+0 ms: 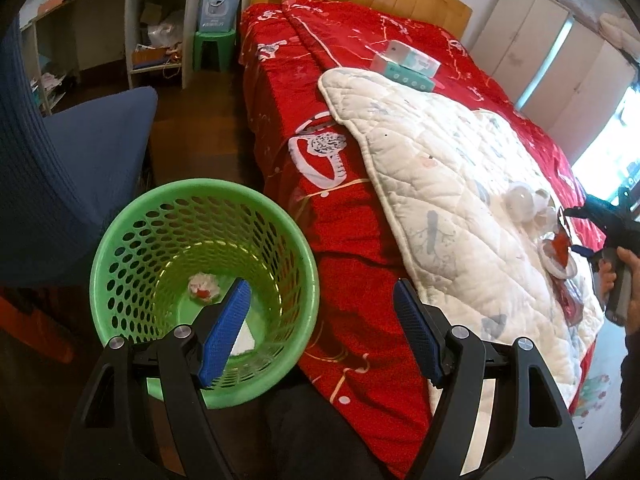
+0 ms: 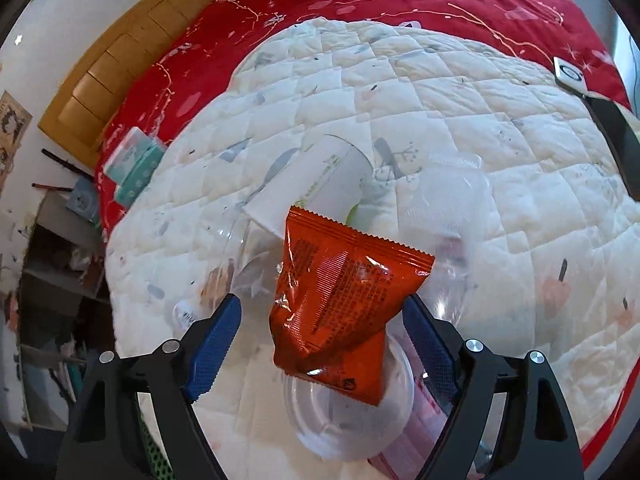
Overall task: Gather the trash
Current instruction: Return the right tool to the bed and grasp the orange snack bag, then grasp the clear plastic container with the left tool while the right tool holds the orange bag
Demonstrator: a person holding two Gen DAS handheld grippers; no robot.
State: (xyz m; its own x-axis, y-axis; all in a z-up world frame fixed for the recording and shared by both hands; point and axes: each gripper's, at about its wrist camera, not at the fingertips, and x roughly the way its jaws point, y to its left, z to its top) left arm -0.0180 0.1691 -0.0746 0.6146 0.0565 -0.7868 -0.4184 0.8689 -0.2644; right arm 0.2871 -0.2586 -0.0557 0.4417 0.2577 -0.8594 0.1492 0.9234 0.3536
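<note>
The bed (image 1: 340, 216) carries a white quilt (image 2: 440, 128), where the trash lies heaped near its edge, within reach of the green basket (image 1: 120, 240) standing on the floor just beside the bed; a crumpled scrap already lies in its bottom. The left gripper (image 1: 322, 332) hangs over the basket rim, jaws wide and empty, seemingly just waiting. The right gripper (image 2: 322, 336) straddles an orange snack packet (image 2: 344, 300) resting on clear plastic cups (image 2: 348, 420), jaws apart; the left pad stands clear, the right may touch, though I cannot be sure.
</note>
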